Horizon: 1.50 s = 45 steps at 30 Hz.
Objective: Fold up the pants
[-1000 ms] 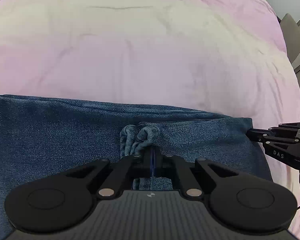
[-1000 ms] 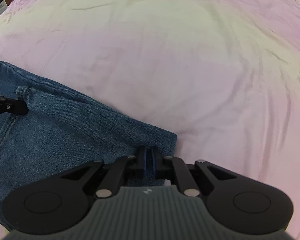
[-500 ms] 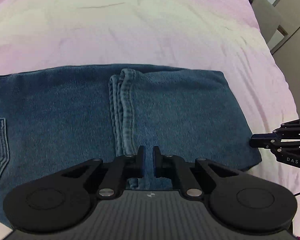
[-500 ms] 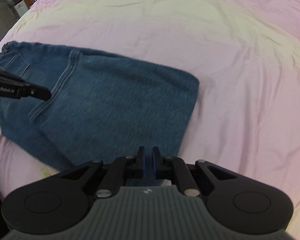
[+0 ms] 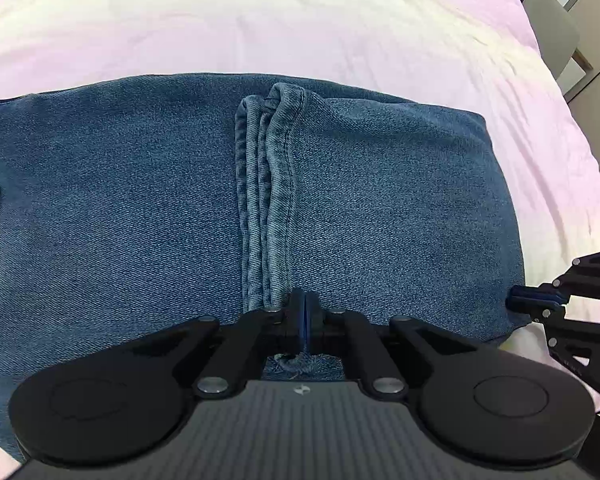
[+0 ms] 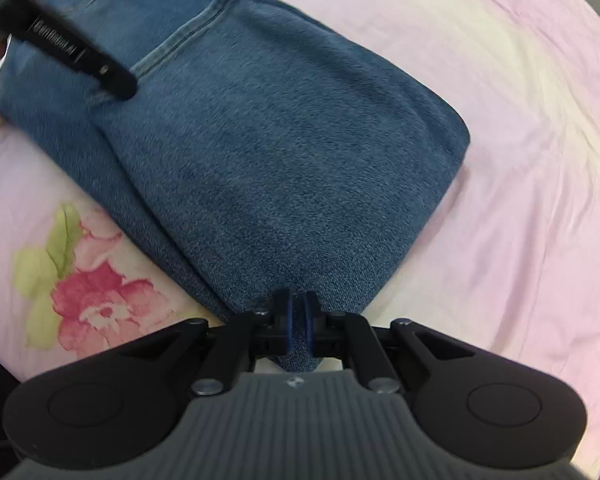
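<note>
Pants: folded blue denim pants [image 5: 140,208] lie on the pink bed sheet [image 5: 300,32], near its edge.
My left tongs [image 5: 305,320]: pinched closed on the hem.
My right tongs [image 6: 298,320]: clamping a corner.

A bed [image 5: 300,20] covered in a pale pink sheet [image 6: 520,160], lightly wrinkled toward 3 o'clock, carries the things. Folded blue denim pants [image 5: 140,208] lie flat on it. At 8 o'clock in the right wrist view the sheet bears 1 printed pink flower with green leaves [image 6: 88,292], just beside the pants' edge.
</note>
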Each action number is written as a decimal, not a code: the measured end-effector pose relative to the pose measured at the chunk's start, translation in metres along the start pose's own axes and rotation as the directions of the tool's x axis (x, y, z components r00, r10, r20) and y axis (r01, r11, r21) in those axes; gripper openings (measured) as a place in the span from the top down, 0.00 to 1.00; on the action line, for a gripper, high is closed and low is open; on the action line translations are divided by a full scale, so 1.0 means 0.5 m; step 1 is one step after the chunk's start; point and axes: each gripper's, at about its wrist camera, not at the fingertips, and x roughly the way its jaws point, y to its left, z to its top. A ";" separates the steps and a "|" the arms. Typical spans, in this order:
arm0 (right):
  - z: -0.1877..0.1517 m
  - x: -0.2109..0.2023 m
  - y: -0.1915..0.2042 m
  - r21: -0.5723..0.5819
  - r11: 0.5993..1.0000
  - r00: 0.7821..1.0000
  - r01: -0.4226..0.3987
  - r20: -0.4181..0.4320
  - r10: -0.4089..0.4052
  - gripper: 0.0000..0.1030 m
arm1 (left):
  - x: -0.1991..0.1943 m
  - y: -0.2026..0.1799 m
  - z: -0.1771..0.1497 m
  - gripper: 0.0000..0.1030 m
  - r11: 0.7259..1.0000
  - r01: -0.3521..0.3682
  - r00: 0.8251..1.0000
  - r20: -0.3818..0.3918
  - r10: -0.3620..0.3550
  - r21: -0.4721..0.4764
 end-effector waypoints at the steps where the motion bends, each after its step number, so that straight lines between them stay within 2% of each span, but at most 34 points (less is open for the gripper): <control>1: 0.000 0.003 0.001 -0.010 1.000 1.000 0.006 0.003 -0.006 0.98 | 0.002 -0.005 -0.001 0.95 1.000 -0.011 1.000 0.006 0.011 0.002; 6: 0.006 -0.002 0.004 -0.035 0.999 1.000 0.020 -0.008 -0.020 0.99 | -0.017 -0.019 0.000 0.95 0.999 -0.031 0.999 0.027 0.030 0.031; 11: 0.017 -0.017 0.048 -0.191 0.976 0.994 0.102 -0.008 -0.105 1.00 | -0.090 0.004 -0.016 0.93 1.000 0.025 0.998 0.054 -0.025 -0.006; 14: 0.029 -0.043 0.061 -0.232 0.964 0.991 0.132 0.017 -0.132 1.00 | -0.153 0.037 -0.036 0.91 1.000 0.007 0.996 0.090 -0.006 -0.008; 20: 0.078 -0.104 0.078 -0.257 0.961 0.991 0.105 0.104 -0.080 0.99 | -0.257 0.142 -0.066 0.91 0.992 -0.078 0.983 0.157 0.093 -0.100; 22: 0.102 -0.111 0.086 -0.282 0.955 0.990 0.095 0.130 -0.060 0.92 | -0.287 0.187 -0.081 0.89 0.982 -0.104 0.976 0.172 0.131 -0.157; 23: 0.115 -0.112 0.091 -0.295 0.951 0.988 0.093 0.144 -0.052 0.80 | -0.304 0.213 -0.090 0.85 0.975 -0.112 0.972 0.182 0.148 -0.193; 24: 0.129 -0.110 0.095 -0.307 0.947 0.986 0.094 0.161 -0.046 0.62 | -0.319 0.241 -0.100 0.79 0.966 -0.115 0.968 0.193 0.162 -0.234; 25: 0.138 -0.112 0.104 -0.317 0.943 0.982 0.102 0.182 -0.045 0.53 | -0.330 0.265 -0.106 0.76 0.956 -0.109 0.965 0.203 0.168 -0.271; 26: 0.151 -0.110 0.110 -0.329 0.937 0.977 0.112 0.207 -0.044 0.37 | -0.342 0.296 -0.114 0.70 0.943 -0.096 0.962 0.213 0.170 -0.319; 27: 0.163 -0.107 0.115 -0.345 0.931 0.973 0.118 0.228 -0.039 0.25 | -0.352 0.328 -0.121 0.65 0.925 -0.079 0.960 0.221 0.171 -0.371; 28: 0.181 -0.102 0.121 -0.368 0.922 0.969 0.117 0.245 -0.025 0.22 | -0.360 0.359 -0.128 0.63 0.906 -0.061 0.959 0.226 0.170 -0.419; 31: 0.229 -0.083 0.143 -0.418 0.903 0.971 0.098 0.240 0.006 0.21 | -0.380 0.442 -0.148 0.45 0.839 -0.030 0.951 0.244 0.192 -0.543; 33: 0.248 -0.079 0.155 -0.454 0.887 0.971 0.087 0.239 0.028 0.16 | -0.385 0.495 -0.158 0.35 0.788 0.001 0.945 0.259 0.201 -0.616; 36: 0.290 -0.057 0.175 -0.500 0.863 0.968 0.072 0.243 0.060 0.10 | -0.383 0.563 -0.182 0.31 0.721 0.095 0.941 0.299 0.161 -0.686; 38: 0.310 -0.047 0.187 -0.527 0.848 0.970 0.054 0.228 0.080 0.10 | -0.373 0.597 -0.195 0.28 0.678 0.123 0.941 0.302 0.152 -0.724; 42: 0.344 0.003 0.200 -0.581 0.814 0.982 0.018 0.165 0.096 0.10 | -0.349 0.641 -0.215 0.25 0.626 0.170 0.933 0.328 0.145 -0.761; 45: 0.367 0.035 0.200 -0.579 0.815 0.986 -0.021 0.120 0.111 0.10 | -0.328 0.667 -0.226 0.24 0.589 0.200 0.929 0.343 0.140 -0.783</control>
